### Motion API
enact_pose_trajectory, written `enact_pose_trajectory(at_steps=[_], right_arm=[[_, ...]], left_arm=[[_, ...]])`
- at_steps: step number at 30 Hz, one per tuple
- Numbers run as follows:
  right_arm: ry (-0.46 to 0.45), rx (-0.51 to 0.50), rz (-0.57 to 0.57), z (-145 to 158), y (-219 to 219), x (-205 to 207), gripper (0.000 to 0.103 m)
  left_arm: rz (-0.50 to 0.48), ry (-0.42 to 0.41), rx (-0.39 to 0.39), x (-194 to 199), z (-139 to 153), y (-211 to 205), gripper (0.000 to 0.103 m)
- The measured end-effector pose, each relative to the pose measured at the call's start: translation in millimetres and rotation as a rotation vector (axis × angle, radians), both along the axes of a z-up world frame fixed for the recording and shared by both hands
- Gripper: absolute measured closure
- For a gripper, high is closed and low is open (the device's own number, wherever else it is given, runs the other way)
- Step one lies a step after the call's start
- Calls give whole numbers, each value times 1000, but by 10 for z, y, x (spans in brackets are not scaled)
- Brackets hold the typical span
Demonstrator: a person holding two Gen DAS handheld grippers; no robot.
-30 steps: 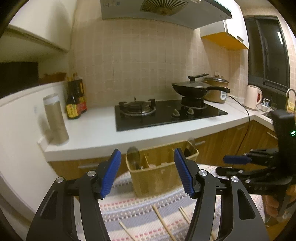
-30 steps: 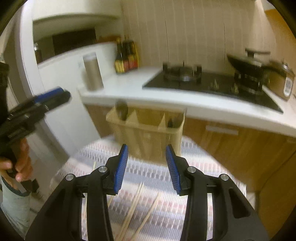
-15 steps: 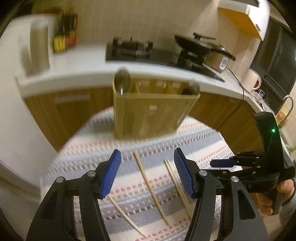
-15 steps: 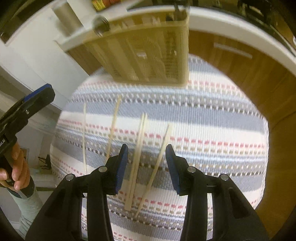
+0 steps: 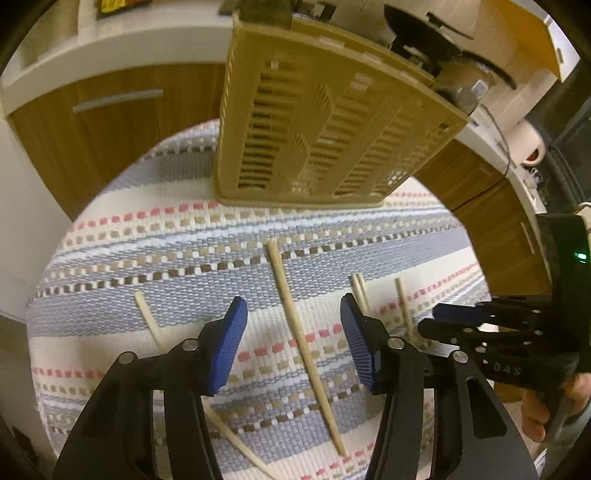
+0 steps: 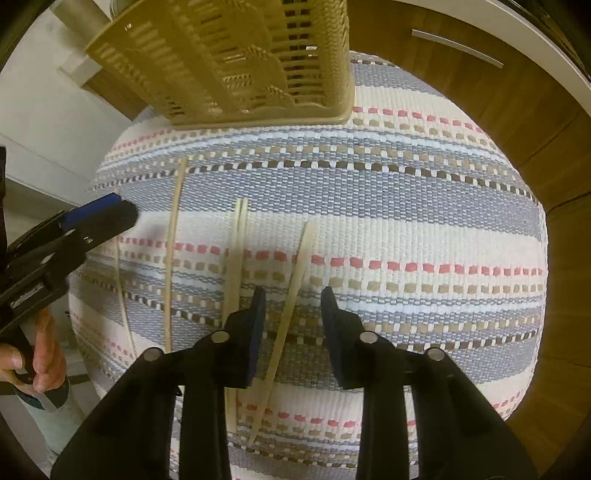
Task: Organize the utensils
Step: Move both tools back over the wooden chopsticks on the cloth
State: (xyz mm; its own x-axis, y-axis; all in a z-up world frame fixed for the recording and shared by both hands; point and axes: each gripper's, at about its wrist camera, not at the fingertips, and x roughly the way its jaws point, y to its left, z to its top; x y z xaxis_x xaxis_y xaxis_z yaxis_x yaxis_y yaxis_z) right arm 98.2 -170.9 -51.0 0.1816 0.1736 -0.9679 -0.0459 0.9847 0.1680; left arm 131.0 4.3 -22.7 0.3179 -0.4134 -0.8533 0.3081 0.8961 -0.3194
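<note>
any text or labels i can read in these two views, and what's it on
"DAS": pale letters on the black body of the right gripper, seen in the left wrist view; anything before them is too faint to read.
The yellow label on a bottle at the top edge of that view is too blurred to read.
Right wrist view: no text.

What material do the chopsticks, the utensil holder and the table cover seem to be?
Chopsticks: pale, matte, probably bamboo or wood.
Utensil holder: tan moulded plastic, judging by its slotted walls with a basket-weave pattern.
Table cover: woven fabric, with visible coarse threads in stripes.
</note>
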Motion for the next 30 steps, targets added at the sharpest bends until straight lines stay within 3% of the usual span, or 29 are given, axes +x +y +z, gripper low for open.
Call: enact_pose_trajectory(at_steps=[3, 9, 20, 26, 29, 30], right_arm=[[15, -9, 3, -56, 47, 52, 78], [40, -17, -5, -162, 108, 140, 79], [58, -63, 15, -299, 310, 257, 85], [48, -135, 41, -315, 494, 275, 92], [37, -157, 56, -325, 566, 254, 97], [34, -161, 59, -325, 588, 249, 97]], left_arm=[[-1, 29, 28, 76, -123, -91, 67], [10, 46, 88, 186, -282, -233, 71], [-19, -11, 210, 216, -348, -602, 76], [-32, -38, 286, 176, -382, -793, 79], [-34, -55, 328, 151, -396, -874, 84], [-35, -61, 335, 137, -401, -914, 90]])
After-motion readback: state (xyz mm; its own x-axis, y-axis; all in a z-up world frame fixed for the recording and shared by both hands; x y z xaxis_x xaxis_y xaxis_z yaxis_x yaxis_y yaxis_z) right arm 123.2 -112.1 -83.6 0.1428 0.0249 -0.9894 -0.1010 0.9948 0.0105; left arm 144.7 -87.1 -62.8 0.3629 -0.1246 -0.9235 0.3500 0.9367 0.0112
